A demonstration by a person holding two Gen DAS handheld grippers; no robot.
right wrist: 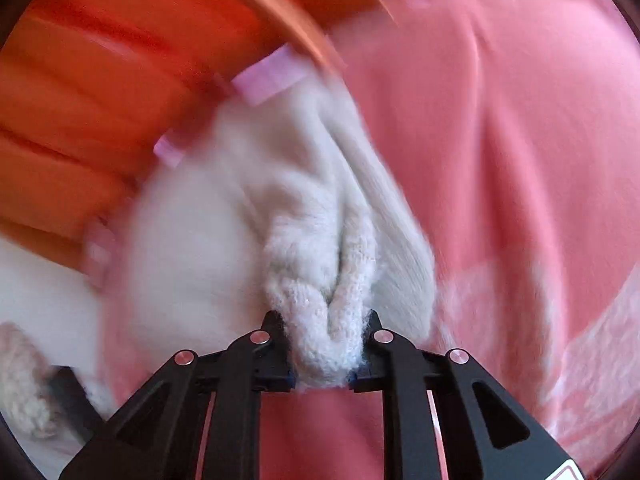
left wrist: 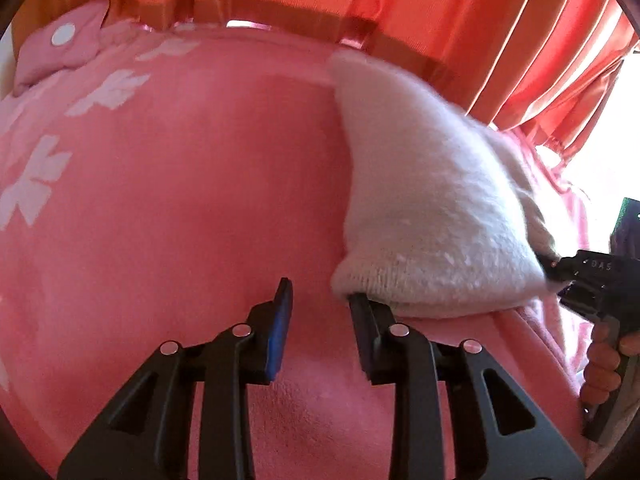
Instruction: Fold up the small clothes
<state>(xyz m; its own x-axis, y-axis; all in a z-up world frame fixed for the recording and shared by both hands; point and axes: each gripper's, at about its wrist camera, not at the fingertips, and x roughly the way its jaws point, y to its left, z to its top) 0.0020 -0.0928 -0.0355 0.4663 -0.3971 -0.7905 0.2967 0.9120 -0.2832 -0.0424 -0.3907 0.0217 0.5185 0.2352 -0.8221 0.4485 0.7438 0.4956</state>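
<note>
Left wrist view: one white knit garment (left wrist: 432, 200) lies on the pink blanket (left wrist: 180, 200), toward the orange curtain (left wrist: 500, 32). The left gripper (left wrist: 320, 312) is spread wide, gripping nothing; its right finger tip sits at the garment's near hem. One pink pillow (left wrist: 60, 52) lies far from the garment.

Right wrist view: the right gripper (right wrist: 326, 332) is clenched on a bunched fold of that garment (right wrist: 280, 208), just above the blanket (right wrist: 520, 160).

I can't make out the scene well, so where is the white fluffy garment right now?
The white garment lies on the pink blanket, right of the open left gripper, below the orange curtain. The right gripper pinches its bunched edge.
</note>
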